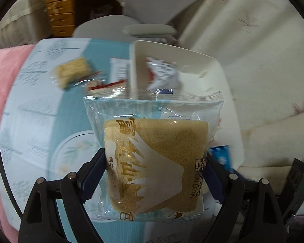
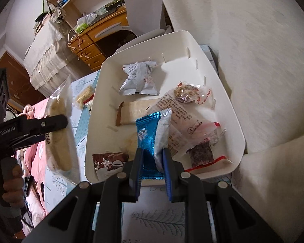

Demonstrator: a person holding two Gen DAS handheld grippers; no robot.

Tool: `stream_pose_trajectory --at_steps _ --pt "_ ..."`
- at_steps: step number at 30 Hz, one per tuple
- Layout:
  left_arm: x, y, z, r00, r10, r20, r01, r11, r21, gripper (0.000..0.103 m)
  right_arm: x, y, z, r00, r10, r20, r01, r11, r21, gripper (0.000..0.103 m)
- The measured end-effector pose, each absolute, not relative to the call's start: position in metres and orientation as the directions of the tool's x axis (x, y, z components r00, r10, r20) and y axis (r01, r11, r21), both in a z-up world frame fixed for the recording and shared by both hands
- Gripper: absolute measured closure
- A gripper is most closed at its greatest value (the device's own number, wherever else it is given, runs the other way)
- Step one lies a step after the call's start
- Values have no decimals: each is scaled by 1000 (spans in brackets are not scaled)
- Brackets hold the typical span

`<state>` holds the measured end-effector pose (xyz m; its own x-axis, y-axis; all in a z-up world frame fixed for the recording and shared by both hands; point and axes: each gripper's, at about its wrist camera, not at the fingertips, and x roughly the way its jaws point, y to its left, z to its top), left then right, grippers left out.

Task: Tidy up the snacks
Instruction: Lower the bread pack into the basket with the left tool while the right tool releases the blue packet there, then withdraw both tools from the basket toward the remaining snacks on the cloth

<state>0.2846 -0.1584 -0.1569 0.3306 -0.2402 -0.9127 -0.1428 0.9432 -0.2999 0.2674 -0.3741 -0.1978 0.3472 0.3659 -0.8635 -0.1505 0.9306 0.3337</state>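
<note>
My left gripper [image 1: 155, 162] is shut on a clear-wrapped bread cake [image 1: 156, 162] and holds it above the table, left of the white tray [image 1: 135, 60]. It also shows in the right wrist view [image 2: 58, 139]. My right gripper [image 2: 152, 156] is shut on a blue foil snack packet [image 2: 148, 135] with a white packet [image 2: 162, 133] pressed beside it, at the near edge of the white tray [image 2: 233, 121]. The tray holds several snacks: a silver packet [image 2: 138, 79], a brown bar [image 2: 131, 114], a nut cluster [image 2: 187, 94].
A wrapped biscuit [image 1: 73, 71] and other packets [image 1: 119, 70] lie on the blue patterned tablecloth [image 1: 40, 111] left of the tray. A cream sofa [image 2: 263, 60] is to the right. A grey chair [image 1: 131, 30] and wooden desk [image 1: 60, 10] stand behind.
</note>
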Motion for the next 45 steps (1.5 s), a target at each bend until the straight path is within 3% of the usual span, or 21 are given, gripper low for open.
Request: stream_pose_trajectory --at_steps 5,9,23,34,45 --pt "297 -192 -160 314 -266 -911 -82 949 -305 14 271 -384 -207 339 352 -872 -107 936 336 82" --pt "301 -198 -162 292 -283 -913 -93 942 -322 11 270 -388 -206 348 343 -873 -91 939 332 66" --pt "270 -165 -148 324 -298 -898 -126 927 -353 11 252 -377 -194 350 354 -867 -55 932 358 50" --pt "225 -124 -142 343 -293 -892 -167 916 -365 11 223 -347 -179 327 388 -862 -43 917 397 49" --pt "190 -72 -129 388 -318 -865 -101 918 -383 11 189 -301 -162 362 319 -876 6 939 345 49"
